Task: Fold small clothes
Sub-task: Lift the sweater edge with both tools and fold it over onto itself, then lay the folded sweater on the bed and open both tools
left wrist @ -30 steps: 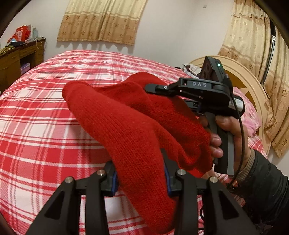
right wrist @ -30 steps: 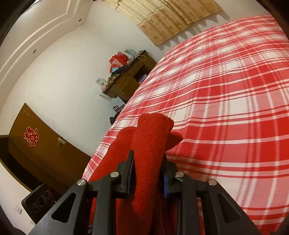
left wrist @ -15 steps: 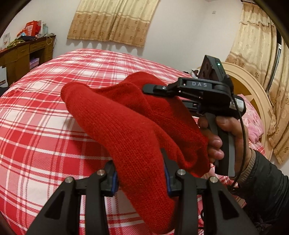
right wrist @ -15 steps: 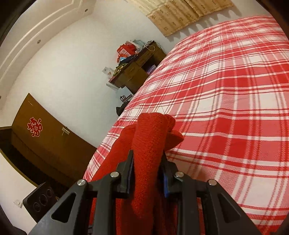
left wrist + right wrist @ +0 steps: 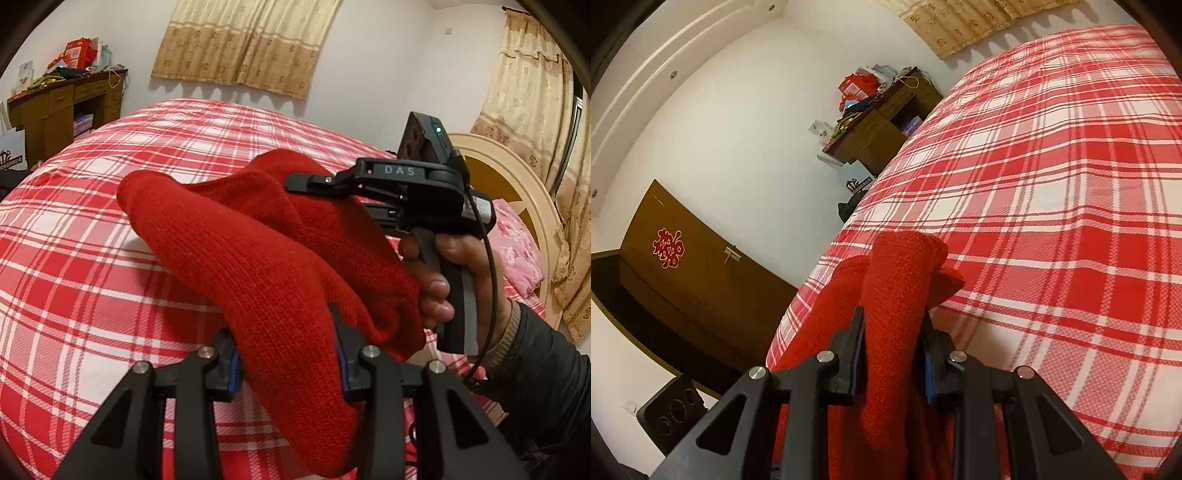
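Red knitted garment (image 5: 258, 258) is hanging in the air above the bed (image 5: 92, 258), bunched and draped, not lying flat anywhere. Can't tell whether it's a hat or a small sweater from these views. Left gripper (image 5: 288, 354) is pinching a thick fold of it, jaws narrowed onto the knit. Right gripper (image 5: 892, 350) is doing the same on another bunch, cloth filling the gap between its jaws; in the left wrist view the right gripper is sitting beside the garment, gripped by the person's hand (image 5: 443, 273). Progress read: early stage. No neat fold is showing, garment is looking crumpled. Left to do, I'd judge: lay it on the plaid bedspread, flatten, fold, release. Desk (image 5: 62, 107) and curtains (image 5: 247, 40) are sitting well behind, irrelevant.
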`<move>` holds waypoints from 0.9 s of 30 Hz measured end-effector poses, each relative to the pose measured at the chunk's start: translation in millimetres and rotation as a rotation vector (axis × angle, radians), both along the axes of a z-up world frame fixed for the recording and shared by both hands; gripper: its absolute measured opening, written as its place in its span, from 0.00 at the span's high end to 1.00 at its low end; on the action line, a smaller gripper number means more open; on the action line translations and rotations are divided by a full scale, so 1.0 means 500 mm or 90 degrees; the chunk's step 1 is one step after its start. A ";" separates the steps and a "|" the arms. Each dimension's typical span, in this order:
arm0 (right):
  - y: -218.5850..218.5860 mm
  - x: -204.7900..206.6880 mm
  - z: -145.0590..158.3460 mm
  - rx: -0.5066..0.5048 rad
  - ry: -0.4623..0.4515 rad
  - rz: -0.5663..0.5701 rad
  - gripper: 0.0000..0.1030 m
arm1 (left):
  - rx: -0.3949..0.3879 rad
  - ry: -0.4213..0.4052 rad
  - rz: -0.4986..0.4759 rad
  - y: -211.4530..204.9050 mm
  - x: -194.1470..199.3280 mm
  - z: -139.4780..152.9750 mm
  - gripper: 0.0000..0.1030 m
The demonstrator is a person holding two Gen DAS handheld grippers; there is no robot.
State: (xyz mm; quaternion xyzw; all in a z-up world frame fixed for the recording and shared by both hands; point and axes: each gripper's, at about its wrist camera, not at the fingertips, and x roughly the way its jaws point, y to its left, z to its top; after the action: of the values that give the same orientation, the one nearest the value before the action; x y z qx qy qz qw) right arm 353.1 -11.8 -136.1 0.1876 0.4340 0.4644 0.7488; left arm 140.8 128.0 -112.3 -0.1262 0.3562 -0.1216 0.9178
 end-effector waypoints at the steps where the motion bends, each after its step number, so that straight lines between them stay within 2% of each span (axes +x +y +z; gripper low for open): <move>1: 0.005 0.000 -0.002 -0.002 0.002 0.001 0.75 | 0.001 0.002 0.000 0.002 -0.001 -0.004 0.62; 5: 0.021 0.006 -0.021 -0.014 0.014 0.005 0.75 | 0.014 0.014 -0.002 0.005 -0.006 -0.016 0.62; 13: 0.045 0.005 -0.043 -0.021 0.023 0.017 0.75 | 0.011 0.031 0.000 0.029 -0.019 -0.047 0.62; 27: 0.026 0.028 -0.087 -0.035 0.059 -0.002 0.74 | 0.004 0.056 -0.006 0.039 -0.046 -0.099 0.61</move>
State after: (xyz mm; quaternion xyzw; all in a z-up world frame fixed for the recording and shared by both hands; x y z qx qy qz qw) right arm 367.0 1.0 -179.3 0.1891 0.4808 0.4421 0.7332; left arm 117.6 147.4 -161.8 -0.1266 0.3971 -0.1190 0.9012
